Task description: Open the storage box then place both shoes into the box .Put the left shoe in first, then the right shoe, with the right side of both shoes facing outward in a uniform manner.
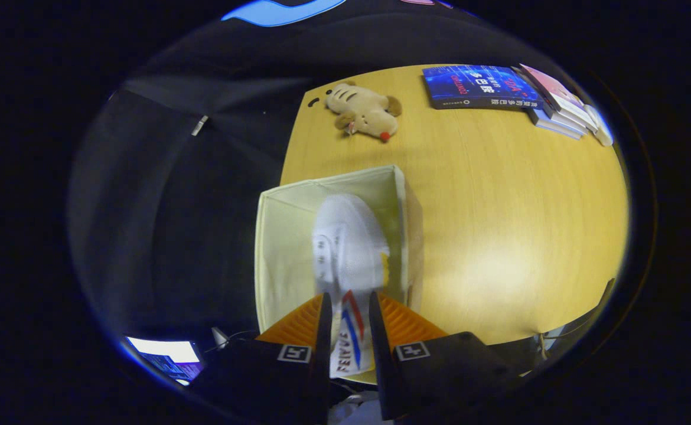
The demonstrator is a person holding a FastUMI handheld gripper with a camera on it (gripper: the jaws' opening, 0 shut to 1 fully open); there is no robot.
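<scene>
My gripper (349, 307) is shut on a white canvas shoe (348, 248) with red and blue stripes on its side. Both fingers press on the shoe's heel end. The shoe hangs toe-down over the open cream storage box (274, 248), which stands at the table's left edge, just beyond the fingers. The toe reaches into the box's opening. I cannot tell whether the shoe touches the box floor. The box's inside around the shoe looks bare.
A wooden table (499, 236) stretches to the right of the box. A plush toy (364, 111) lies beyond the box. A blue book (478, 87) and a row of books (561, 103) sit at the far right corner. A lit screen (165, 354) lies low left.
</scene>
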